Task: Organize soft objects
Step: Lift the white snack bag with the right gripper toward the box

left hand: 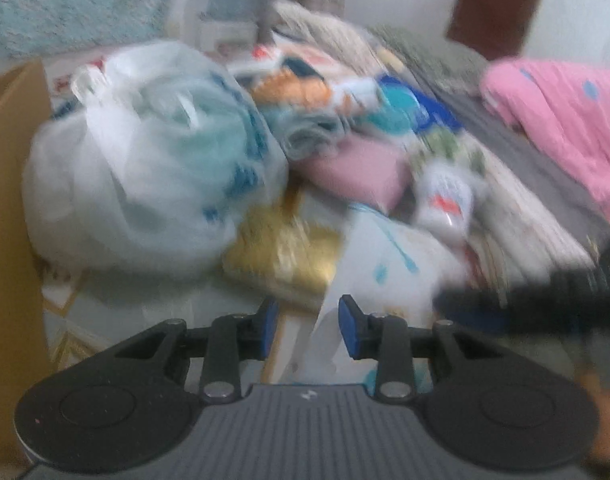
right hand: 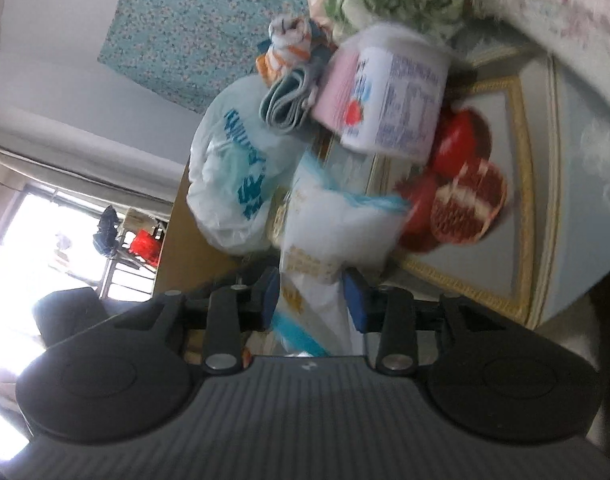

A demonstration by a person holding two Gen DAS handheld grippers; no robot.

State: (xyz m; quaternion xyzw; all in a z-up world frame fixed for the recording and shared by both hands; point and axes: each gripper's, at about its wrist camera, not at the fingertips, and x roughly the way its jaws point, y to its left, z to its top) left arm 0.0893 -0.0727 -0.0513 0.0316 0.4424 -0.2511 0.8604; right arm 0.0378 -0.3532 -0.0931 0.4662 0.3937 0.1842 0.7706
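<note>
A soft white packet with light-blue trim (left hand: pixel 385 264) lies on the mat in front of both grippers. In the blurred left wrist view its lower edge runs between my left gripper's (left hand: pixel 311 328) blue pads, close to the right pad and with a gap to the left pad; that gripper is open. My right gripper shows there as a dark blur (left hand: pixel 525 308) at the packet's right end. In the right wrist view the packet (right hand: pixel 337 224) fills the space between my right gripper's (right hand: pixel 313 300) parted pads without being squeezed.
A big white plastic bag with blue lettering (left hand: pixel 145 152) bulges at the left beside a cardboard box (left hand: pixel 9 200). A gold packet (left hand: pixel 281 256), pink folded cloth (left hand: pixel 357 172), a white canister (right hand: pixel 385 96), folded towels (right hand: pixel 285 108) and a pink blanket (left hand: pixel 565 120) crowd the pomegranate-print mat (right hand: pixel 517 160).
</note>
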